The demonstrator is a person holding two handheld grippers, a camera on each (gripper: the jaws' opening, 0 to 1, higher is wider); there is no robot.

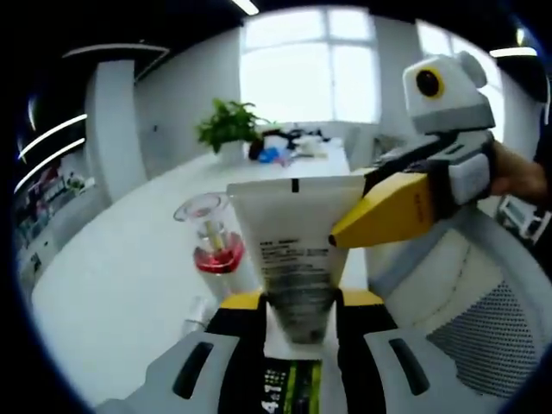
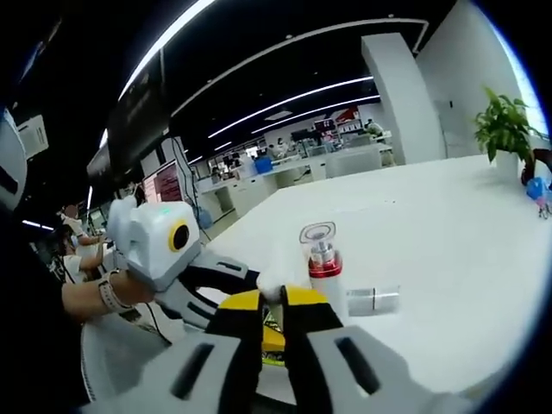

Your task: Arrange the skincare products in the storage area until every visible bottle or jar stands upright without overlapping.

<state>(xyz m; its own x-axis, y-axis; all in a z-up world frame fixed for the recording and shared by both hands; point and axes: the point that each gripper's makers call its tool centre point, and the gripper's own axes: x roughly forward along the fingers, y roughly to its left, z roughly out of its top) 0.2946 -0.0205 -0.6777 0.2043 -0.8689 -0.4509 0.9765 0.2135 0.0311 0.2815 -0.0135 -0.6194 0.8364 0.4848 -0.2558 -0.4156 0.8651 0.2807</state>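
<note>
Between the matt yellow plastic tips of the left gripper (image 1: 297, 300) sits a white soft-plastic squeeze tube (image 1: 289, 250) with a satin face and small dark print. The right gripper (image 1: 390, 211), touching the tube's upper corner, has the same matt yellow plastic over smooth grey shells. Beyond the tube, a clear glossy plastic bottle with a red band (image 1: 212, 237) stands on the smooth white tabletop (image 1: 121, 276), which shines faintly. Beside it lies a small clear cylinder (image 2: 373, 298), glassy and bright.
</note>
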